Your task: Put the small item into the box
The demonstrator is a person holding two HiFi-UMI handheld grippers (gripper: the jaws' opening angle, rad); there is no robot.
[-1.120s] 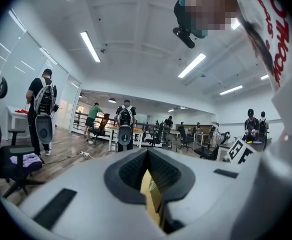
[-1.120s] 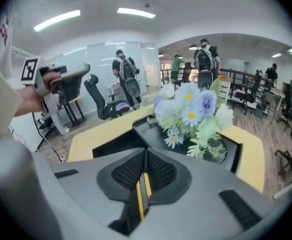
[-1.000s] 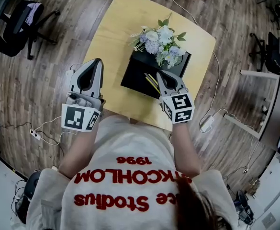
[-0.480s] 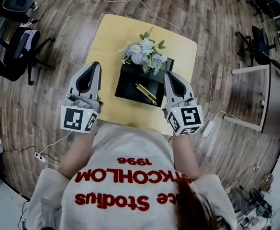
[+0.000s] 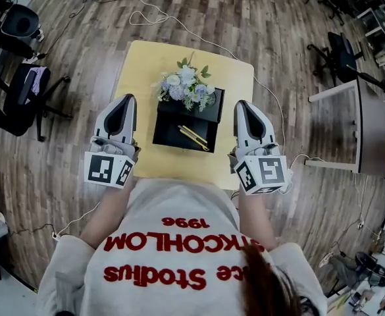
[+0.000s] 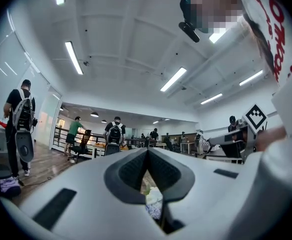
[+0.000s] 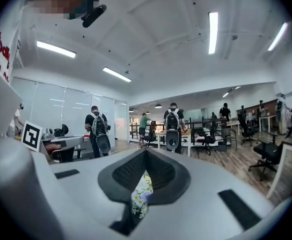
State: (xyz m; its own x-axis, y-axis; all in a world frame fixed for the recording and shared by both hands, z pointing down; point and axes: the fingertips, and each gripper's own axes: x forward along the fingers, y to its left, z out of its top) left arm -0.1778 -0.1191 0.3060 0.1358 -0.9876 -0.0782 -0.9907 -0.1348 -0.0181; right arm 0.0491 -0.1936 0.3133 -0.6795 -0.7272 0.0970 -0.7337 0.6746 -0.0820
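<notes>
Claws both clenched on nothing: my left claw (image 5: 128, 99) and right claw (image 5: 243, 105) hang level on either side of the open black box (image 5: 169, 131) on the counter (image 5: 139, 64). Slim yellow sticks (image 5: 193, 135) lie inside the box, with a flower bouquet (image 5: 183, 87) at its far edge.

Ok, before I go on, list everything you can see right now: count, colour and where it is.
table: one, light yellow wood, centre of the wood floor
box: one, black, open, on the table
flowers: one bunch, white and lilac, at the box's far edge
sticks: two, yellow, thin, lying in the box; pens or pencils, cannot tell
office chairs: at least three, black, left and right of the table
desk: one, white frame, far right
cables: several, white, on the floor
left gripper: grey-white, shut, empty, at the table's left edge
right gripper: grey-white, shut, empty, right of the box
sweatshirt: white, red lettering, bottom
</notes>
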